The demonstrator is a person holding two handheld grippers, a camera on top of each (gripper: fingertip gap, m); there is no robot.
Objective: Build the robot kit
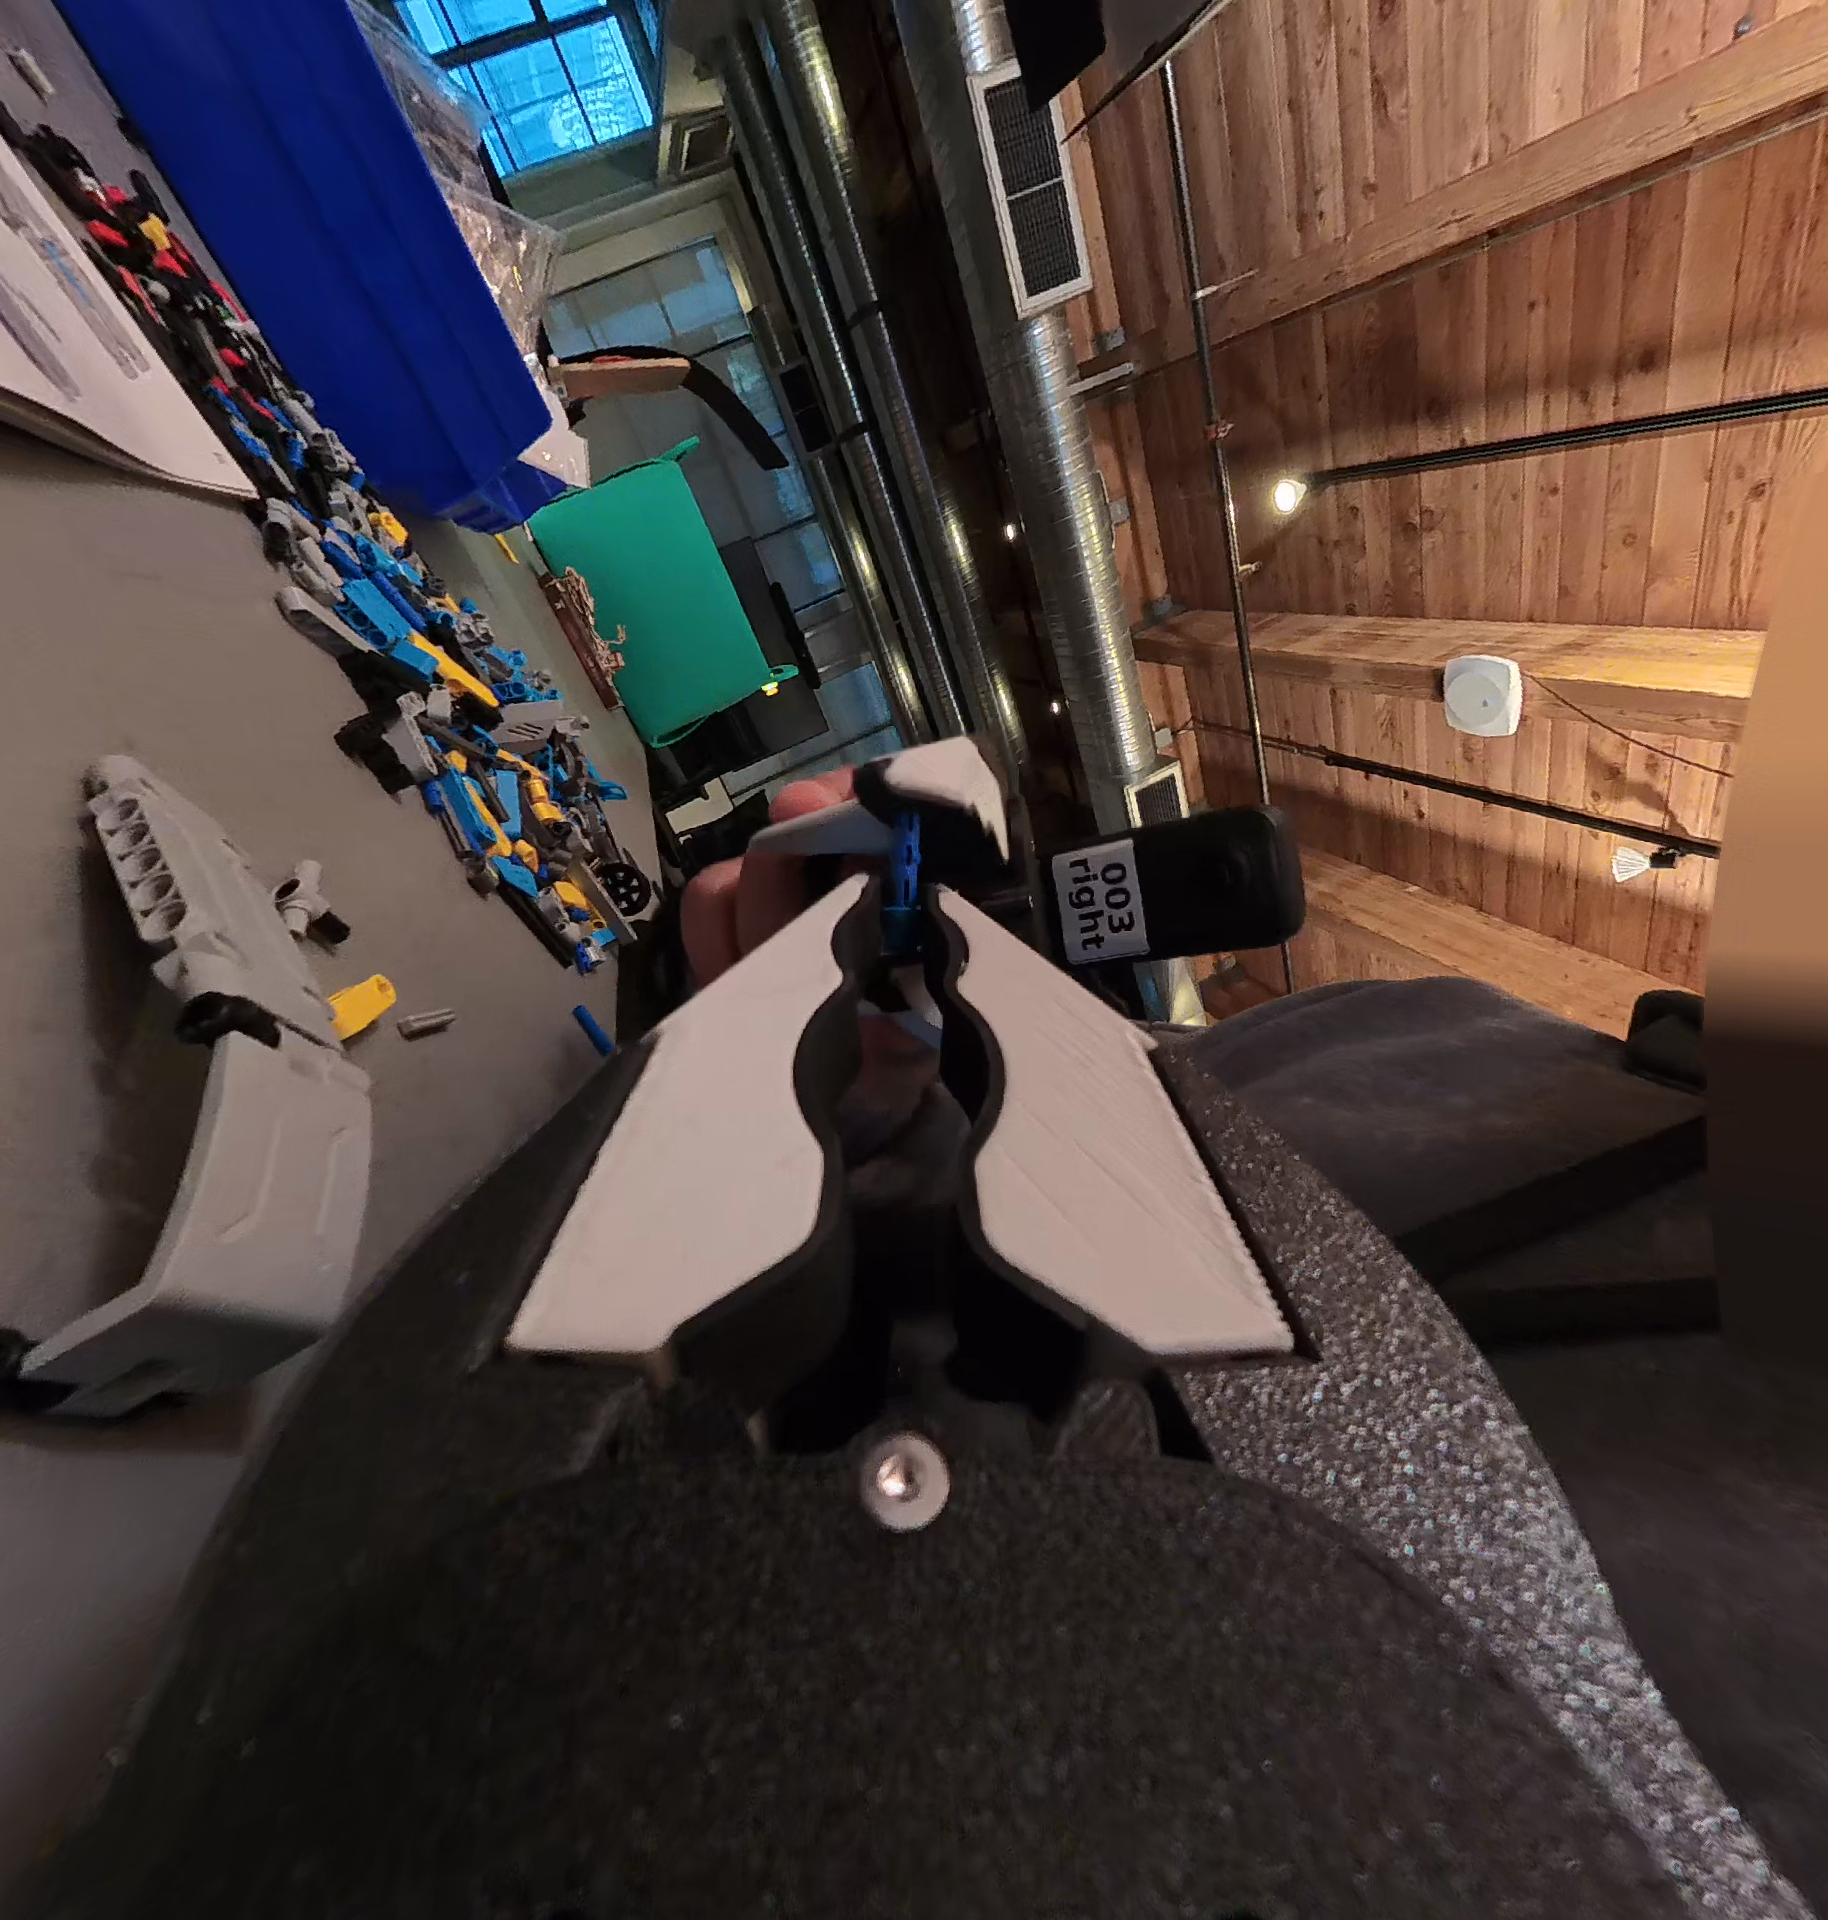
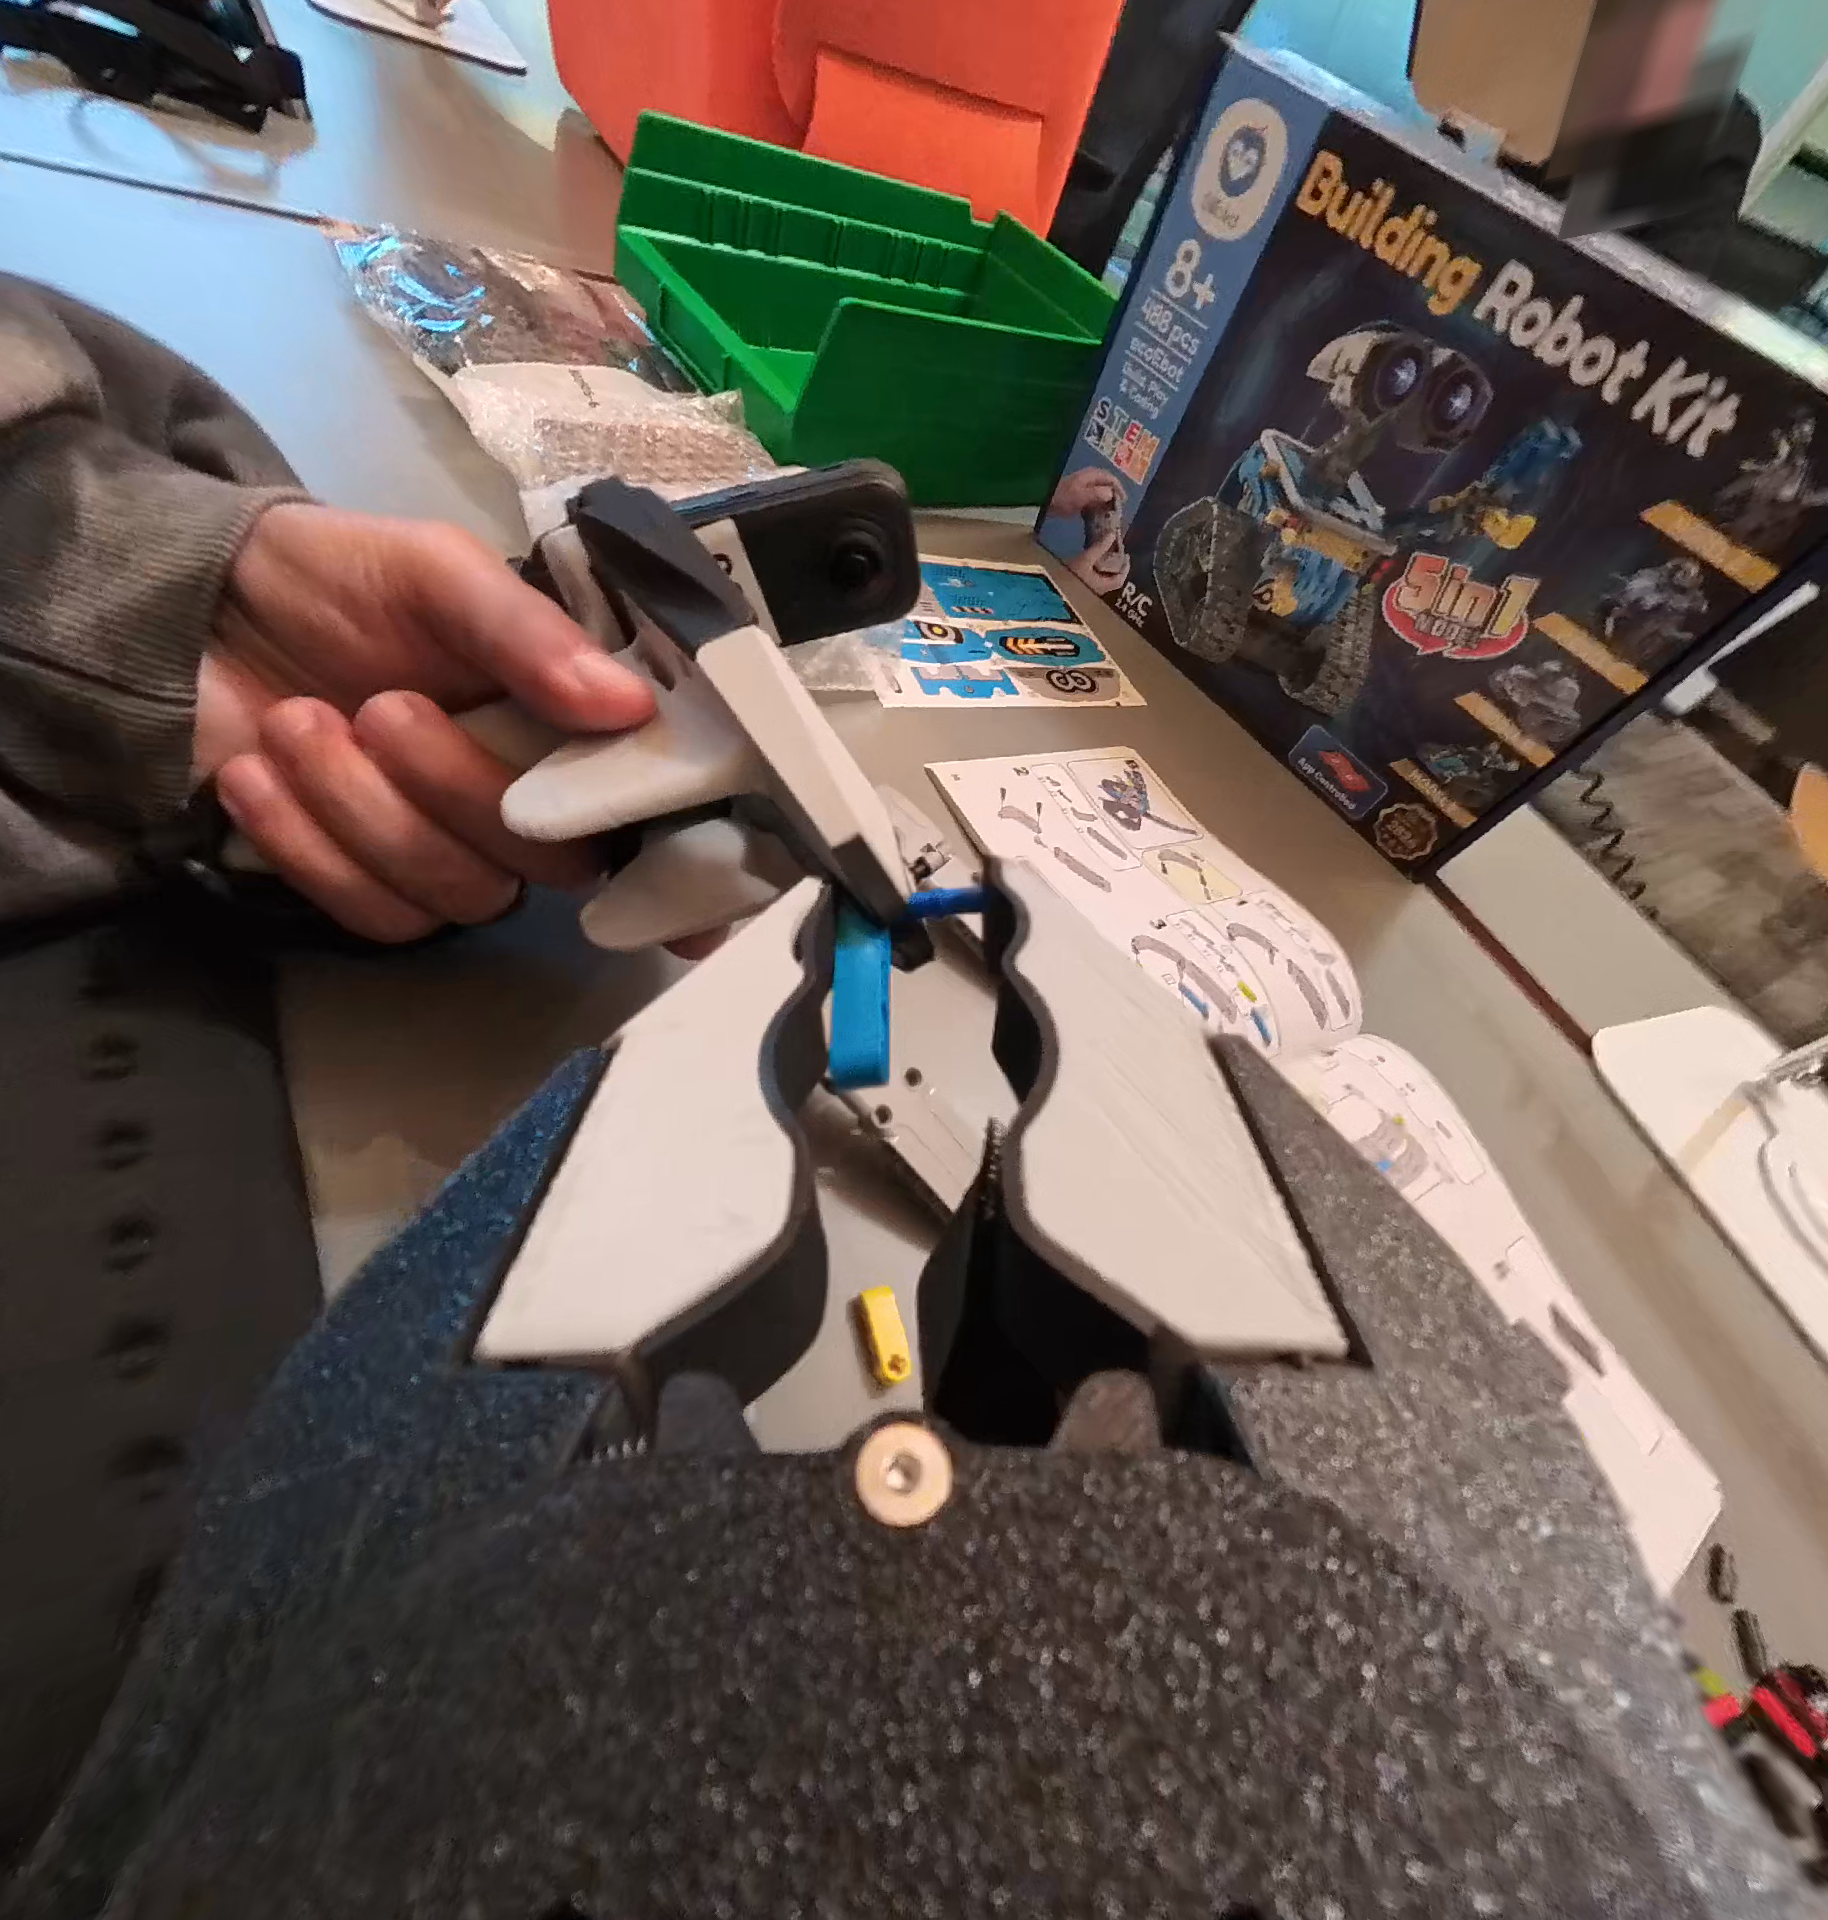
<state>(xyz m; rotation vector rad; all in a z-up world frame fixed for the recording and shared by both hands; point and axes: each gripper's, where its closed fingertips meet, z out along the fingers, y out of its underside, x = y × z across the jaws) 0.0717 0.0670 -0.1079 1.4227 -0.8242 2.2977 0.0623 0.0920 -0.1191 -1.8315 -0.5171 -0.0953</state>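
my left claw (image 1: 905,914) is clenched on a small blue pin (image 1: 902,883), held up off the counter (image 1: 79,644). my right claw (image 2: 905,914) stands released, jaws apart, with a blue beam (image 2: 860,1003) resting against its left finger; whether it bears any grip there i cannot tell. the two claws meet tip to tip, the pin touching or just beside the beam. a grey panel (image 1: 235,1091) lies near the counter's edge beside a loose yellow piece (image 1: 361,1006). beyond it a heap of bricks (image 1: 453,665) runs along the blue bin (image 1: 307,229). the open instruction booklet (image 2: 1253,997), the kit box (image 2: 1429,499) and a green bin (image 2: 848,322) crowd the far side.
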